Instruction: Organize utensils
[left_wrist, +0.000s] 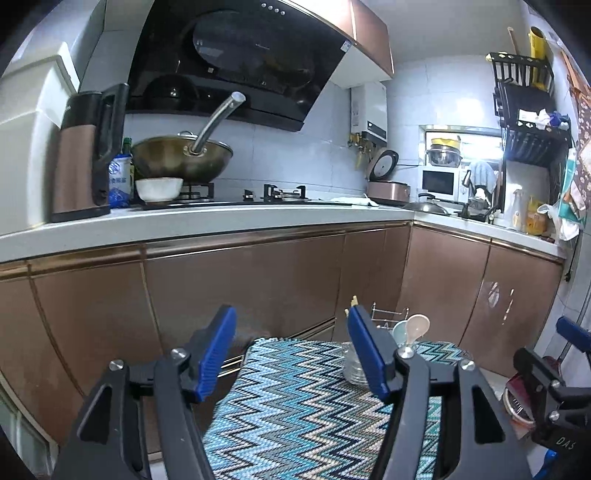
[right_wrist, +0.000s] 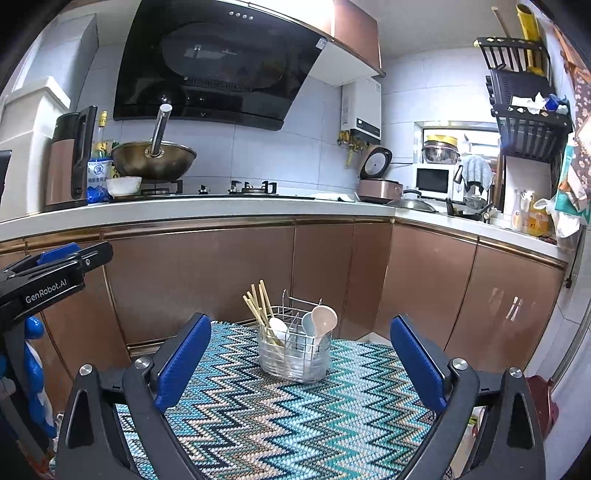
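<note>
At the bottom of the right wrist view, the right gripper (right_wrist: 299, 354) points slightly downward over a table; its two black arms end in ribbed blue pads (right_wrist: 183, 363) that stand wide apart with nothing between them. At the bottom of the left wrist view, the left gripper (left_wrist: 291, 354) takes the same pose, its jaws also parted and empty, though less widely. A woven mat (right_wrist: 258, 417) with a zigzag pattern in teal, black and beige covers the table. At the centre of the right wrist view, the utensil holder (right_wrist: 293, 356) stands upright on the mat at its far end: a clear plastic tub that carries a wire rack with compartments. Pale wooden chopsticks (right_wrist: 255, 302) lean out of its left compartment beside a white spoon (right_wrist: 277, 326); a pink spoon (right_wrist: 324, 320) and a pale blue spoon (right_wrist: 307, 322) stand bowl-up to the right. In the left wrist view the right-hand finger covers most of the holder. Behind the table run glossy brown cabinets (right_wrist: 207, 280) under a white counter (right_wrist: 207, 208), with a wok (right_wrist: 153, 158) at upper left.
</note>
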